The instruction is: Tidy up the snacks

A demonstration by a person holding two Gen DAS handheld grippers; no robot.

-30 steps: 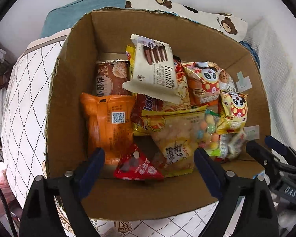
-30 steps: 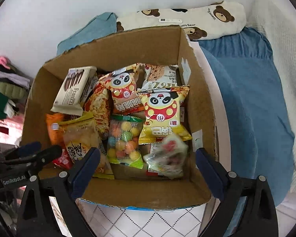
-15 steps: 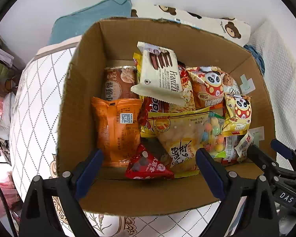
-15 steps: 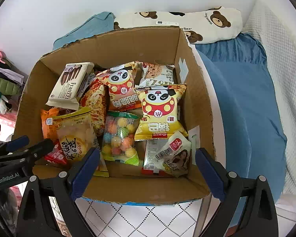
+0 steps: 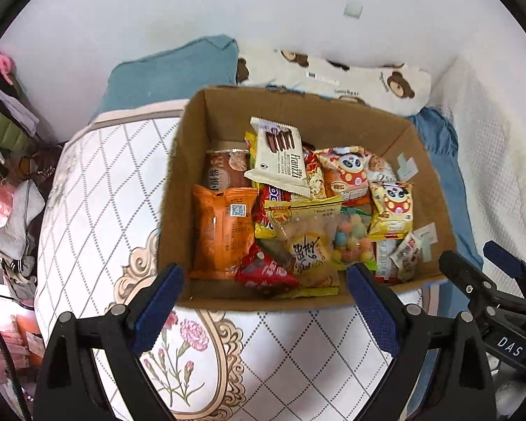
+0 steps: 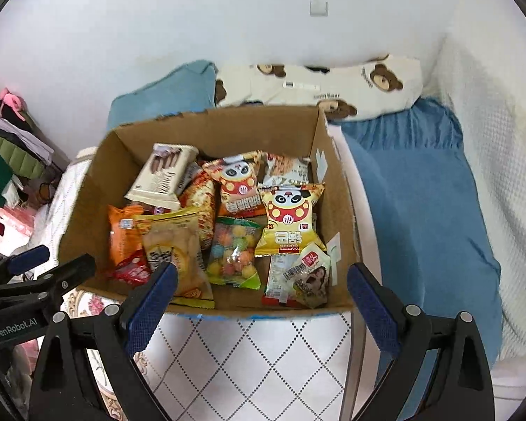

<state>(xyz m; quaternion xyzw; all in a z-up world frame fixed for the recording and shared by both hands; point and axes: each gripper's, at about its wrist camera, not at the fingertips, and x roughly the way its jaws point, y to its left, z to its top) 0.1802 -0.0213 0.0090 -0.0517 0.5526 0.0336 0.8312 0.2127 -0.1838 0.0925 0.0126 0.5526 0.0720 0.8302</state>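
Where Franzi pack [image 5: 278, 161] overlaps, snacks beneath hidden inside box [image 5: 179, 189].

The right gripper [image 6: 261, 301] hangs wide open and empty before the near wall of the box [image 6: 87, 217]. Inside lie packed snacks: a white wafer pack [image 6: 161, 177], an orange pack [image 6: 121, 235], a candy bag [image 6: 233, 251] and two panda bags [image 6: 289, 221]. The left gripper [image 6: 38, 266] shows at left. A bear pillow [image 6: 319, 86] lies behind the box.
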